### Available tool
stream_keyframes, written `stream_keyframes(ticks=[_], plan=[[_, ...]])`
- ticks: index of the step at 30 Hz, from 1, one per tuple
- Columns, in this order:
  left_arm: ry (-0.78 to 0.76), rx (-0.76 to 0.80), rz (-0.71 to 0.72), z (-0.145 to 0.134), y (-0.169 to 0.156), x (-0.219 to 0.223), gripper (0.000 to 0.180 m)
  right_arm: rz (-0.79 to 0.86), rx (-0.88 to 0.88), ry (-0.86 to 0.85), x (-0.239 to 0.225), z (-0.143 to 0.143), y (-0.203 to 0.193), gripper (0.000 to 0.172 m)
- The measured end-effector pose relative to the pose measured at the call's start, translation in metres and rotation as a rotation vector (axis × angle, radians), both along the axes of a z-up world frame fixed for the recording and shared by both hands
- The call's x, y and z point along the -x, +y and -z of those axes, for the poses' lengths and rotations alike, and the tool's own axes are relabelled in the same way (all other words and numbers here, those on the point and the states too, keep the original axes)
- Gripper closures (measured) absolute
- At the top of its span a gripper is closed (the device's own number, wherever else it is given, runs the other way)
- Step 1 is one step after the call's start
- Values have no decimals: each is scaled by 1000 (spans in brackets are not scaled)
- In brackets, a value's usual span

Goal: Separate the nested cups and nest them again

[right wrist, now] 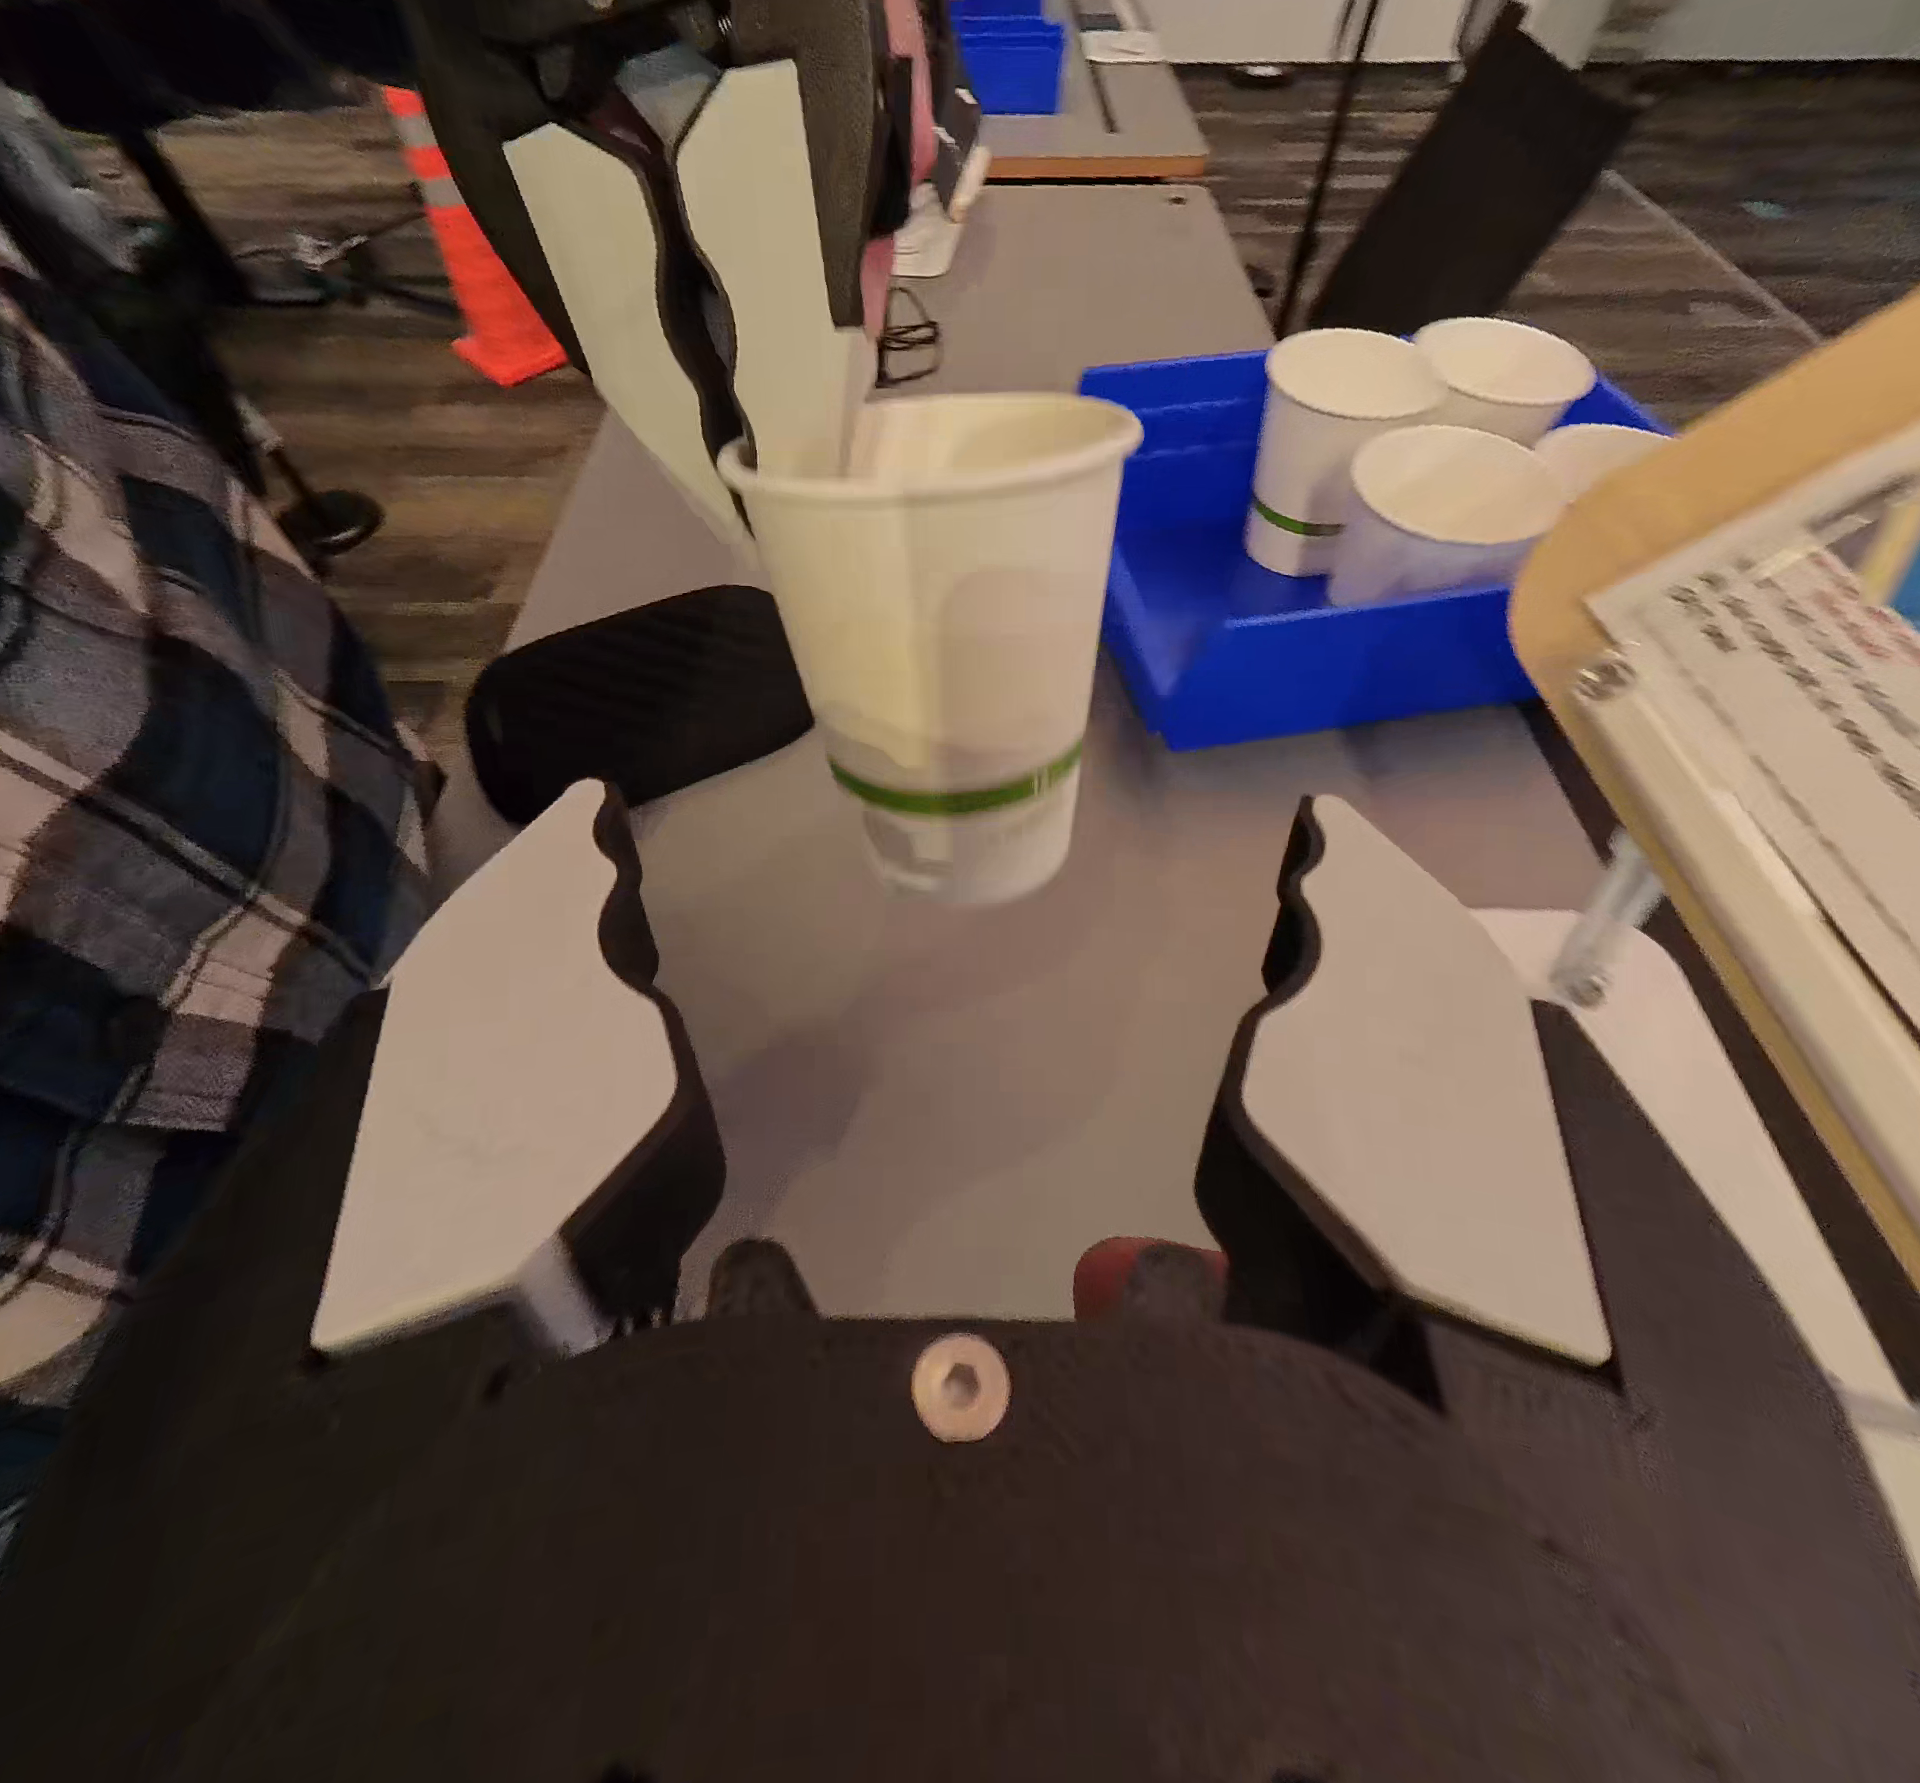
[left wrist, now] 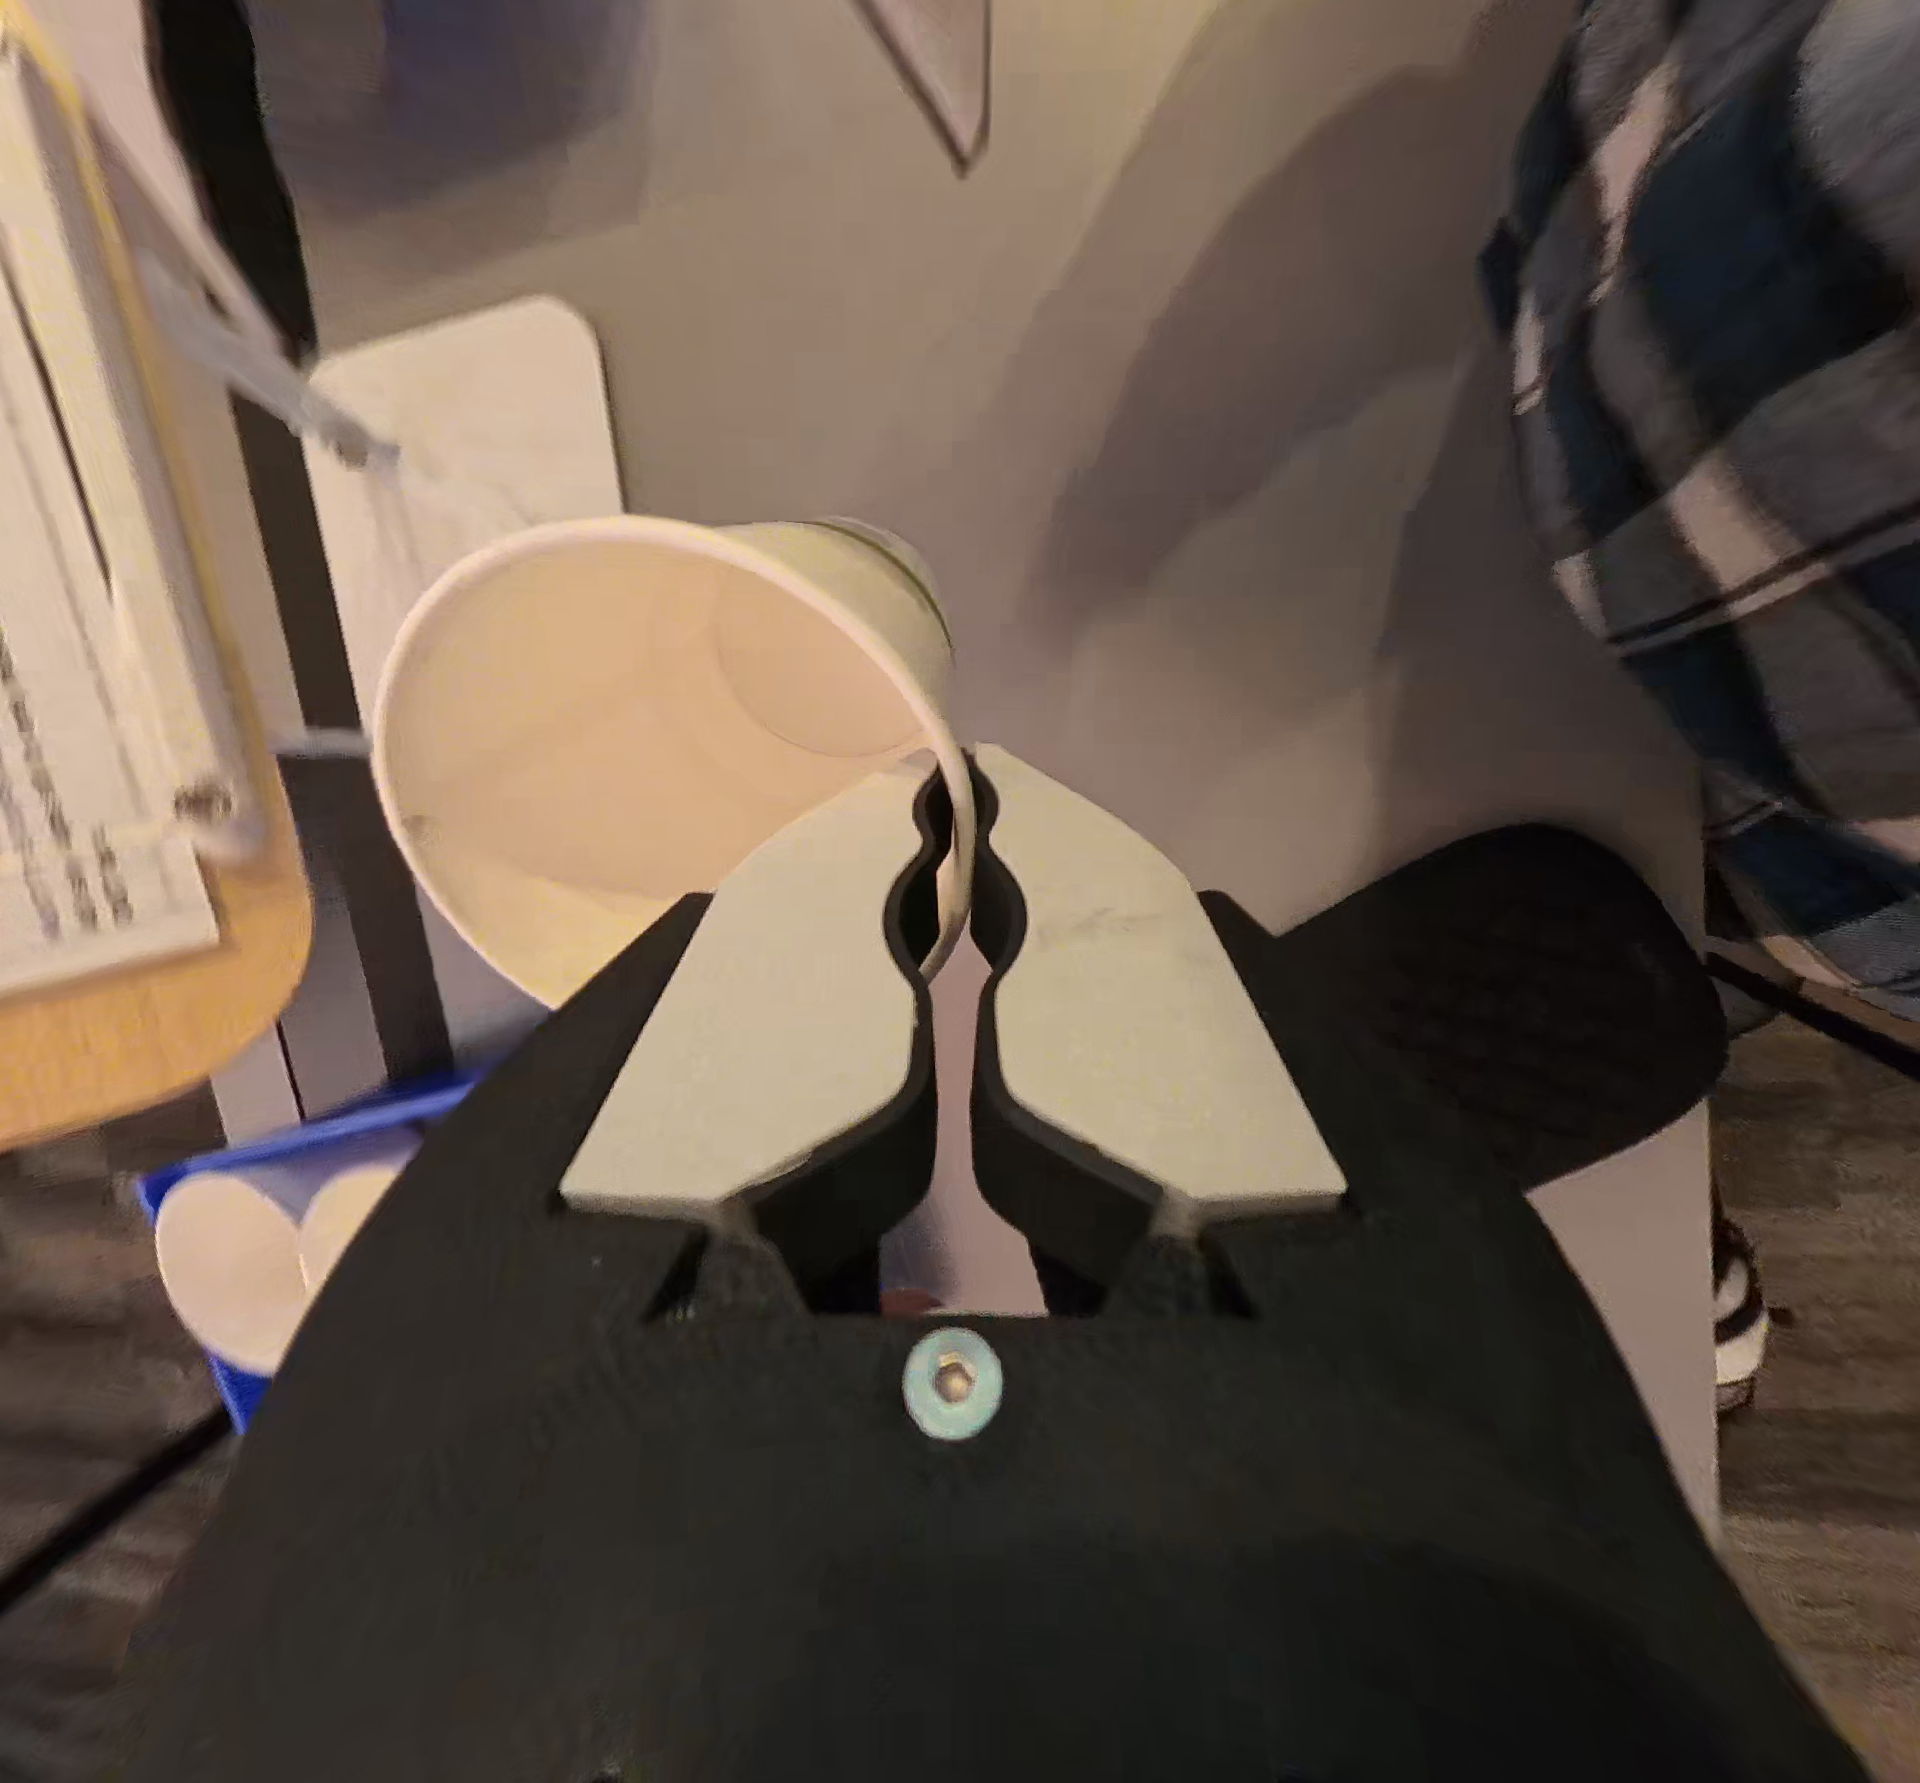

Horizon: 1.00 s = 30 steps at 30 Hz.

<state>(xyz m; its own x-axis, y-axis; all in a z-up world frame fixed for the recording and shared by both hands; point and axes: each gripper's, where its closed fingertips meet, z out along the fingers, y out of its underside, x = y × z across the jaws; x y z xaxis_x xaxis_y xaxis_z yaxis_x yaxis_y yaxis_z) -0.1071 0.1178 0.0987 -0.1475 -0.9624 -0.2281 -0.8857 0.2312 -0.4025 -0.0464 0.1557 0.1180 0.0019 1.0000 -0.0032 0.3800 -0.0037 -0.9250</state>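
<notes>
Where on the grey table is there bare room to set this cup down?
The cup, pinched at its rim by the left gripper, hangs over the best patch: bare grey table between the black pad and the blue bin, in front of the open right gripper. The bin itself is crowded with cups.

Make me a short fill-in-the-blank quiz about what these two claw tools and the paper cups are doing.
1. The left gripper pinches the white cup by its ____.
2. The right gripper has its jaws wide ____.
3. The spare cups stand in a ____ bin.
4. The held cup's stripe is ____.

Missing words: rim; open; blue; green
</notes>
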Motion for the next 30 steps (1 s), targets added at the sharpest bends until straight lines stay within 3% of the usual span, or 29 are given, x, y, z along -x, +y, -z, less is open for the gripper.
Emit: stream_keyframes(ticks=[1,10,17,24,28,30], plan=[[-4,11,33,-1,-5,-8,180,-29,11,5,5,0,-5,55],[3,51,230,1,-32,-53,180,-217,100,14,19,5,-40,61],[-22,75,276,1,-40,-65,180,-280,141,0,13,10,-52,75],[-27,68,262,0,-39,-67,178,-253,166,52,10,8,-51,80],[-24,63,204,-6,-26,-66,138,-218,195,77,-2,11,-44,80],[-65,34,161,-15,-15,-66,132,-173,208,95,-14,11,-34,80]])
